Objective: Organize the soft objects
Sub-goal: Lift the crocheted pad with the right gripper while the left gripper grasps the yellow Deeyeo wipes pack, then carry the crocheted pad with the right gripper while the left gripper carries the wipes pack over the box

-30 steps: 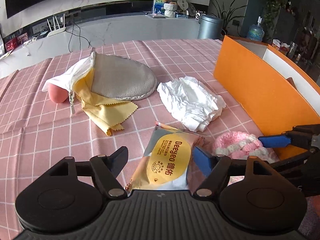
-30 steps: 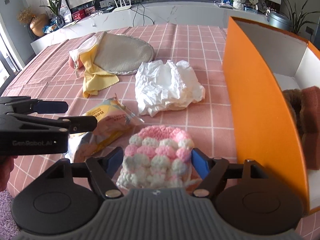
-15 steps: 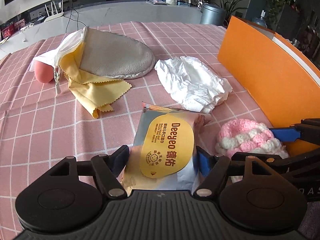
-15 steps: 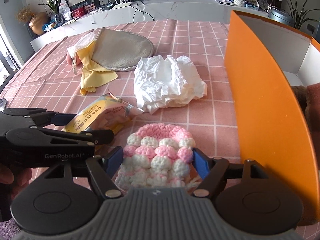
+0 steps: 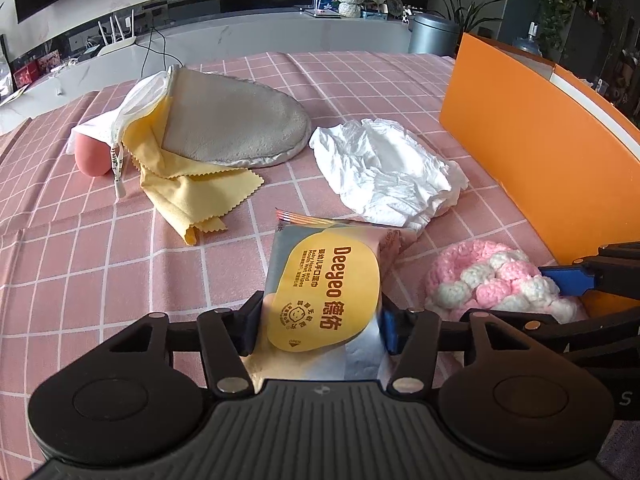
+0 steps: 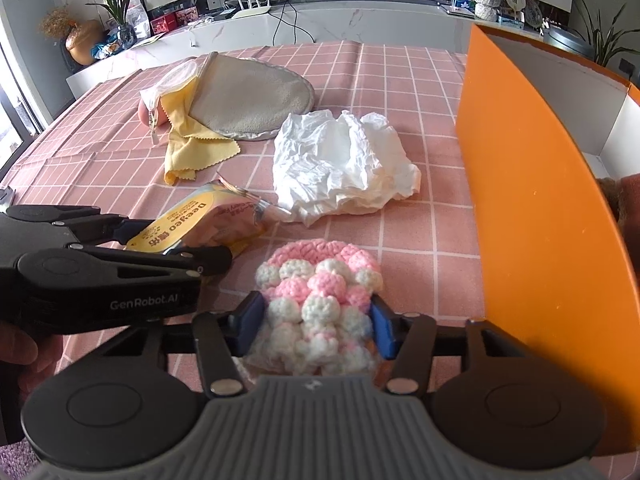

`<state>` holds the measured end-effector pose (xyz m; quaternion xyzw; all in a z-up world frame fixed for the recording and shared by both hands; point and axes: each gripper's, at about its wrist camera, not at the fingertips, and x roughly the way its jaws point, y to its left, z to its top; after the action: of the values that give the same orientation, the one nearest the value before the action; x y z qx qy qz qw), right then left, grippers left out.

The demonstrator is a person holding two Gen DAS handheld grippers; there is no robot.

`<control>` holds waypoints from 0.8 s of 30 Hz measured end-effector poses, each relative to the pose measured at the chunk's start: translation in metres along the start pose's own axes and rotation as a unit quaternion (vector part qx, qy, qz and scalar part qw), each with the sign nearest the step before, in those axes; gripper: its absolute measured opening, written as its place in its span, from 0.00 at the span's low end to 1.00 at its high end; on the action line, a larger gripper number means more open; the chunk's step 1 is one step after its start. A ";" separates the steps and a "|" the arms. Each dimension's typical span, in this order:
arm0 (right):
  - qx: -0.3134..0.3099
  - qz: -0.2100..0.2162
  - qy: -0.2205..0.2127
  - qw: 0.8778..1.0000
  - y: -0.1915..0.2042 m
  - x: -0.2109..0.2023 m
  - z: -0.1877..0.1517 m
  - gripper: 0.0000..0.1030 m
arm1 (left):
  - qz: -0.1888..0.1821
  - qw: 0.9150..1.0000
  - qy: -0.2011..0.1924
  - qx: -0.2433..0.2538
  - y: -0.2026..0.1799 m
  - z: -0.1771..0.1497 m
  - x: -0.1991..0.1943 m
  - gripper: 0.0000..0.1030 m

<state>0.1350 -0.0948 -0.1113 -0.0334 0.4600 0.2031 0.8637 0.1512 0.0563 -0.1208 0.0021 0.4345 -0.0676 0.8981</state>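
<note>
My left gripper [image 5: 320, 330] is shut on a yellow and silver wet-wipes pack [image 5: 326, 292], its far end tilted up off the pink checked cloth. The pack also shows in the right wrist view [image 6: 200, 220]. My right gripper [image 6: 314, 326] is shut on a pink and white crocheted piece [image 6: 320, 296], which also shows in the left wrist view [image 5: 492, 276]. A crumpled white diaper [image 5: 384, 172] lies beyond both. A grey mitt [image 5: 232, 120], a yellow cloth [image 5: 192, 192] and a pink sponge [image 5: 92, 156] under a white mesh bag lie at far left.
An orange box [image 6: 532, 200] with white inner walls stands close on the right, with brown soft items [image 6: 624, 200] inside. A white counter with a router, a bin and plants runs behind the table.
Both grippers have closed: the left onto the wipes pack, the right onto the crocheted piece. The wipes pack sits deeper between the left fingers and has tilted up.
</note>
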 end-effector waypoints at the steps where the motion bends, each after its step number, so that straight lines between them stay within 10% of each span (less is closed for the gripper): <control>1: 0.000 -0.002 -0.004 1.000 0.000 -0.001 0.000 0.43 | 0.000 1.000 0.000 -0.002 0.000 0.000 -0.001 0.58; 24: 0.005 -0.004 -0.131 0.991 -0.019 -0.101 0.013 0.35 | -0.037 0.995 -0.089 -0.033 -0.020 0.032 -0.080 0.55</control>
<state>0.1023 -0.1415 -0.0249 -0.0038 0.3436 0.1994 0.9177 0.1245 0.0439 -0.0370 -0.0496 0.3549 -0.0865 0.9296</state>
